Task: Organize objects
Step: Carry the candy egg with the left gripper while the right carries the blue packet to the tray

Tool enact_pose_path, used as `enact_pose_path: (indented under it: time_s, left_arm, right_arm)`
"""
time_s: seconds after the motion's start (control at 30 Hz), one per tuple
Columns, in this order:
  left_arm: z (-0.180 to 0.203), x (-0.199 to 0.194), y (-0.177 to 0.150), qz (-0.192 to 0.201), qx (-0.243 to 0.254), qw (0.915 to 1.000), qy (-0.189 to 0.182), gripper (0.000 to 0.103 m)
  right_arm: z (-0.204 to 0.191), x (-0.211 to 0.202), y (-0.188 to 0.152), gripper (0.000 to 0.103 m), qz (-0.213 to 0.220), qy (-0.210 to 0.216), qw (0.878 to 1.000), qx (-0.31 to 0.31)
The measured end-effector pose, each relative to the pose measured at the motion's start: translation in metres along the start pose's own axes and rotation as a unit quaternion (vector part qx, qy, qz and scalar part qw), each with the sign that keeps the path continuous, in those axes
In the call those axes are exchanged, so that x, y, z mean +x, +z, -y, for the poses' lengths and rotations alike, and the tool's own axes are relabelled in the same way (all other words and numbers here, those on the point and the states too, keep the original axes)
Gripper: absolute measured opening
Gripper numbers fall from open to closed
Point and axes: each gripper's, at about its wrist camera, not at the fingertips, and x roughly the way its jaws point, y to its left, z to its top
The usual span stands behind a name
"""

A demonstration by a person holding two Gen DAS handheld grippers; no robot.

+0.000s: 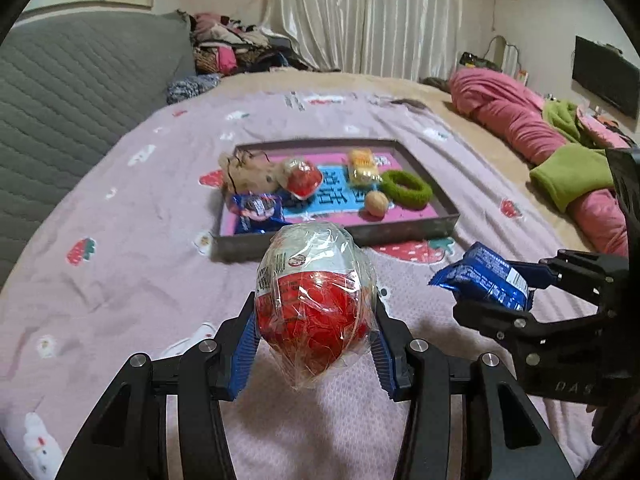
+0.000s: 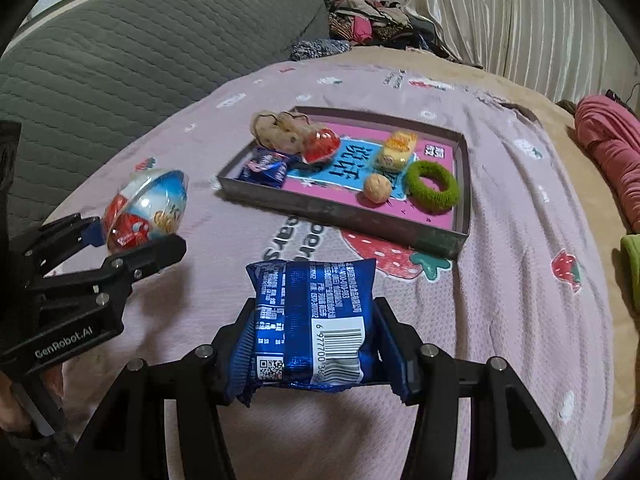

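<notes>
My left gripper (image 1: pixel 316 312) is shut on a plastic-wrapped egg-shaped toy (image 1: pixel 316 300), red below and white above, held above the bedspread. From the right wrist view the same egg (image 2: pixel 146 210) sits in the left gripper (image 2: pixel 132 236) at the left. My right gripper (image 2: pixel 314 336) is shut on a blue snack packet (image 2: pixel 314 320) with a barcode; it also shows at the right in the left view, blue packet (image 1: pixel 484 276). Ahead lies a shallow grey box (image 1: pixel 400 236), (image 2: pixel 340 216) holding a similar egg (image 1: pixel 304 178), a blue packet (image 1: pixel 258 210), a walnut (image 1: pixel 377 203) and a green ring (image 1: pixel 406 189).
The box also holds a yellow wrapped snack (image 2: pixel 398 150) and a beige pouch (image 2: pixel 276 130). It lies on a pink strawberry-print bedspread (image 1: pixel 120 240). A grey quilted headboard (image 1: pixel 60 92) rises at the left, pink and green bedding (image 1: pixel 560 160) at the right, clothes (image 1: pixel 232 48) behind.
</notes>
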Motion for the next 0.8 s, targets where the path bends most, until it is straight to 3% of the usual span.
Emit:
enact_pose_path:
  time_s: [0.5,0.8]
  left_arm:
    - [-0.015,-0.066,0.006,0.038,-0.003,0.9992,0.010,0.051]
    - [-0.028,-0.085,0.034,0.055,0.002,0.9982,0.023,0.051]
  right_arm:
    - [-0.037,-0.066,0.008,0.056,0.046,-0.014,0.999,-0.018]
    - [-0.044,-0.090,0.040,0.056,0.079,-0.021,0.996,-0.023]
